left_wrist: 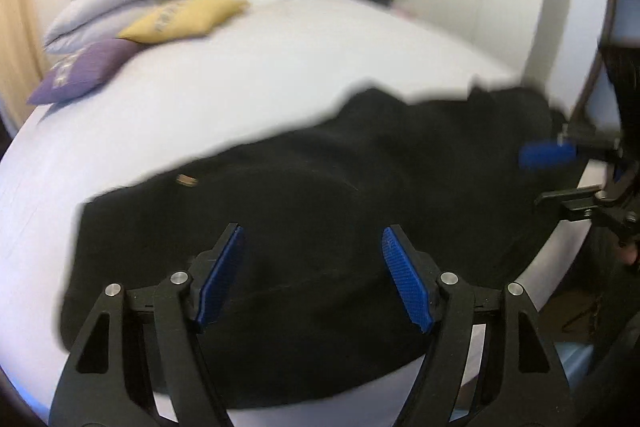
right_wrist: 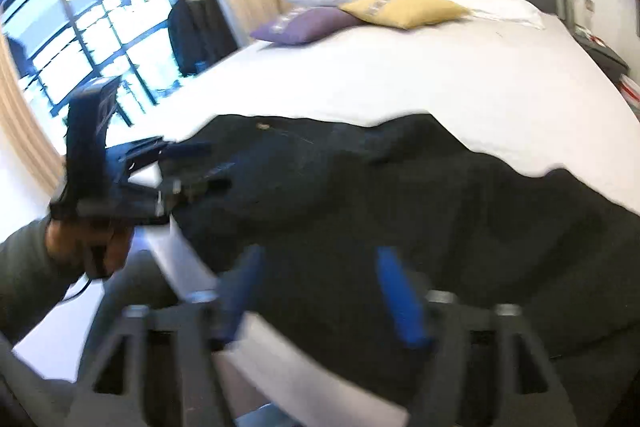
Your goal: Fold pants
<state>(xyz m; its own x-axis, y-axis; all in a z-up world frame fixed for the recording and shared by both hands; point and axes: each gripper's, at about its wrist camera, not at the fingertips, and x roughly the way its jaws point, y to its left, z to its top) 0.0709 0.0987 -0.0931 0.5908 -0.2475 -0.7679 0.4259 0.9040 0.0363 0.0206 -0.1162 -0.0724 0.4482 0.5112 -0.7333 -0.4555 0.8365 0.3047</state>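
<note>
On the near edge of the bed (left_wrist: 320, 39), black pants (left_wrist: 312, 195) lie spread flat. I have the left gripper (left_wrist: 312, 267) and the right gripper (right_wrist: 316, 291) wide, empty, over cloth, probably lining up grabs.

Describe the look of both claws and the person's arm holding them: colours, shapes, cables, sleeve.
Both claws share one build. The left claw has black angular linkage arms with triangular cut-outs, silver round pivot bolts, and blue ribbed pads. The right claw matches, though blurred. In the right wrist view, a bare hand in a grey sleeve grips a black handle, a thin dark cable trailing below.
</note>
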